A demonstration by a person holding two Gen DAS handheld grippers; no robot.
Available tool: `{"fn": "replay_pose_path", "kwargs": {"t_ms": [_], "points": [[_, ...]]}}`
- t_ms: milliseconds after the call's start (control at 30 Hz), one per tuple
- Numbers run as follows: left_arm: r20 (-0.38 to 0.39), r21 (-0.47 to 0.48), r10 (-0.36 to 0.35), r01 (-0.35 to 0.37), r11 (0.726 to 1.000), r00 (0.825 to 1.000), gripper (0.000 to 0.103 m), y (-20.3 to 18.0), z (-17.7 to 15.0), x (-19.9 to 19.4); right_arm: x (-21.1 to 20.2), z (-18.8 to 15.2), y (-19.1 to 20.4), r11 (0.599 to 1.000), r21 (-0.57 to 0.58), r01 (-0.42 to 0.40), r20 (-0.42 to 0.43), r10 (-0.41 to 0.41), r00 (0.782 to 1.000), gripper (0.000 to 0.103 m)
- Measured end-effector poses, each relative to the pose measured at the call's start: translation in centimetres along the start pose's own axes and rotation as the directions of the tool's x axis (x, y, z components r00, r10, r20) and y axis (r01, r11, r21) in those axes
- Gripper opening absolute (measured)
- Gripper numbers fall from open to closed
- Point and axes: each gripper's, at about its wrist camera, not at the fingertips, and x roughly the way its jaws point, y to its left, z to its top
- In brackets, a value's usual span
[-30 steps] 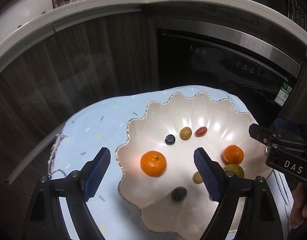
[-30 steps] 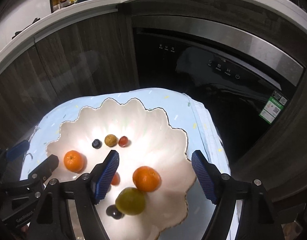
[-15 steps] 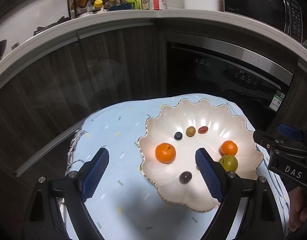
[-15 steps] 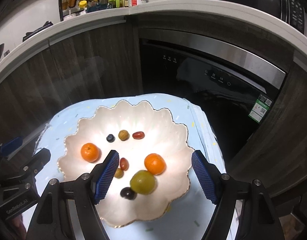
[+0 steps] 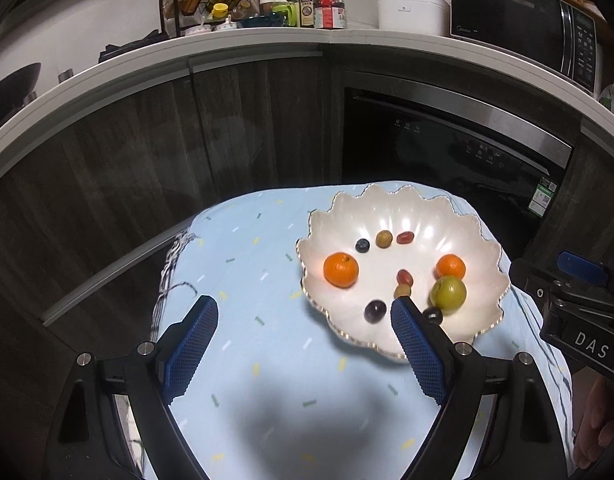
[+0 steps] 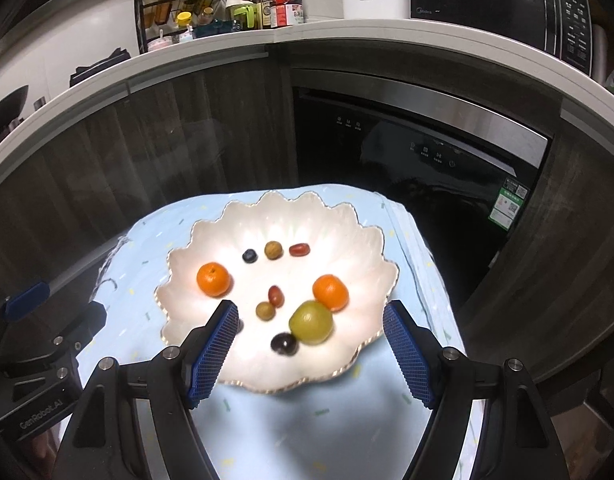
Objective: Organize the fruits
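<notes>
Bench w/ light-blue cloth (image 5: pixel 267 360) (image 6: pixel 291 432) in front of dark oven (image 6: pixel 407 152) & wood cabinets. White scalloped plate (image 5: pixel 387 208) (image 6: pixel 307 212) on cloth, toward its far right side.

Left gripper (image 5: pixel 303 348): jaws wide open, empty, over bare cloth just left of plate; right blue pad overlaps plate's near rim. Right gripper (image 6: pixel 311 352): jaws wide open, empty, straddling plate's near half.

All fruit on plate, big to small:
- green fruit (image 5: pixel 448 292) (image 6: pixel 311 322), near right, touching right mandarin (image 5: pixel 450 267) (image 6: pixel 330 293)
- left mandarin (image 5: pixel 340 269) (image 6: pixel 213 279), apart, left side
- dark grape (image 6: pixel 284 344) just beside green fruit; 2nd dark grape (image 5: pixel 375 311) at left pad of right gripper
- red grape (image 6: pixel 276 295) + olive-colored grape (image 6: pixel 265 311), touching, centre
- far row: blueberry (image 6: pixel 249 256), tan fruit (image 6: pixel 273 250), red oval fruit (image 6: pixel 299 249), close but apart
</notes>
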Motion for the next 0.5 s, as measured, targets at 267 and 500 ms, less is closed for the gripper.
{"fn": "replay_pose_path", "kwargs": {"t_ms": [267, 500], "points": [[0.005, -0.007, 0.006, -0.006, 1.0, 1.0, 0.089, 0.0, -2.1, -2.0, -1.9, -2.2, 0.3, 1.0, -0.008, -0.014, 0.012, 0.014, 1.0, 0.076], [0.016, -0.003, 0.01, -0.01, 1.0, 1.0, 0.089, -0.3, -3.6, -3.6, -4.0, -3.8, 0.1, 0.999, 0.003, -0.035, 0.048, 0.035, 0.998, 0.076]]}}
